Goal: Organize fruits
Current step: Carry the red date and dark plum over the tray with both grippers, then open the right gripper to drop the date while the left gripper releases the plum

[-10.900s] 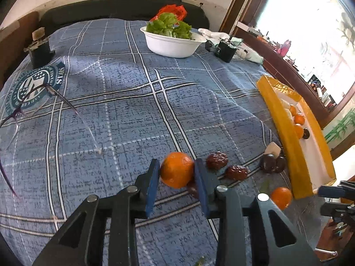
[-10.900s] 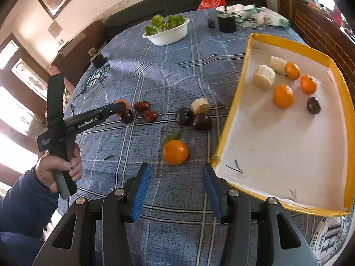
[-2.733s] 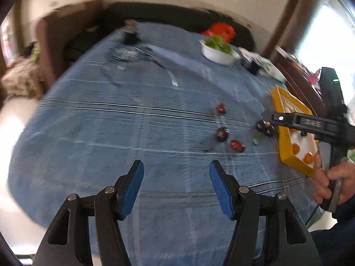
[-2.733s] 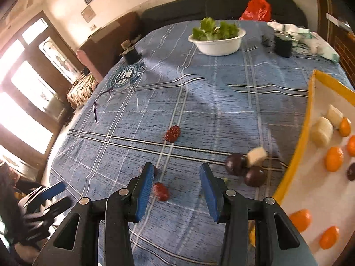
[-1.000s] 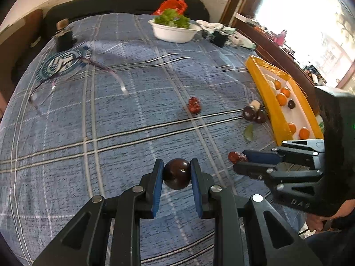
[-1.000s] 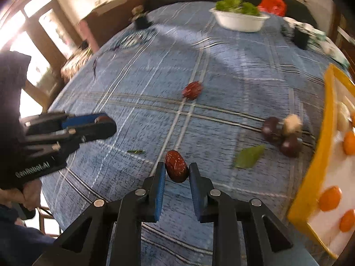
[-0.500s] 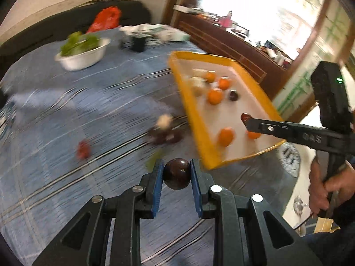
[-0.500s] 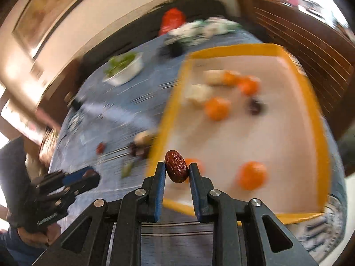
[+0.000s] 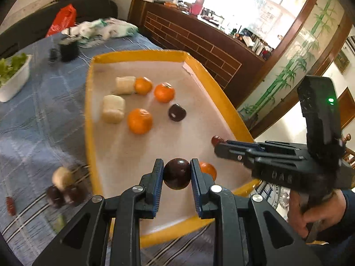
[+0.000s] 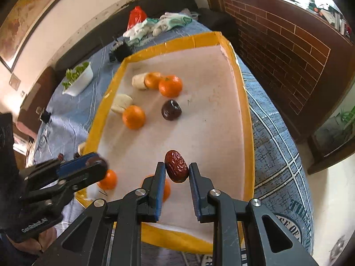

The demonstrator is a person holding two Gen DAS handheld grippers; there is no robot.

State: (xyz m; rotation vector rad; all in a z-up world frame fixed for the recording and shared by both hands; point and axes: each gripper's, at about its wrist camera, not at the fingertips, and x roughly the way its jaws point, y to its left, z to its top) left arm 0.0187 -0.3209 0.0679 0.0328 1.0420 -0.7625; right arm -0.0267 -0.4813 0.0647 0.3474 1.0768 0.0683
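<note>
Yellow-rimmed tray (image 9: 89, 119) holds oranges (image 9: 139, 120) and plum (image 9: 176, 112).

Bright daylight, fisheye views, some motion blur

From my left hand-held gripper (image 9: 177, 174) the window (image 9: 233, 2) at the top is blown out to white glare, and the fruits (image 9: 64, 191) lying left of the tray (image 9: 88, 115) smear into streaks. My right one (image 10: 176, 173) sees more sharply, with soft light on the pale tray floor and faint shadows under the oranges (image 10: 133, 117). Both pictures bend strongly toward the rim and darken to black in the corners.
</note>
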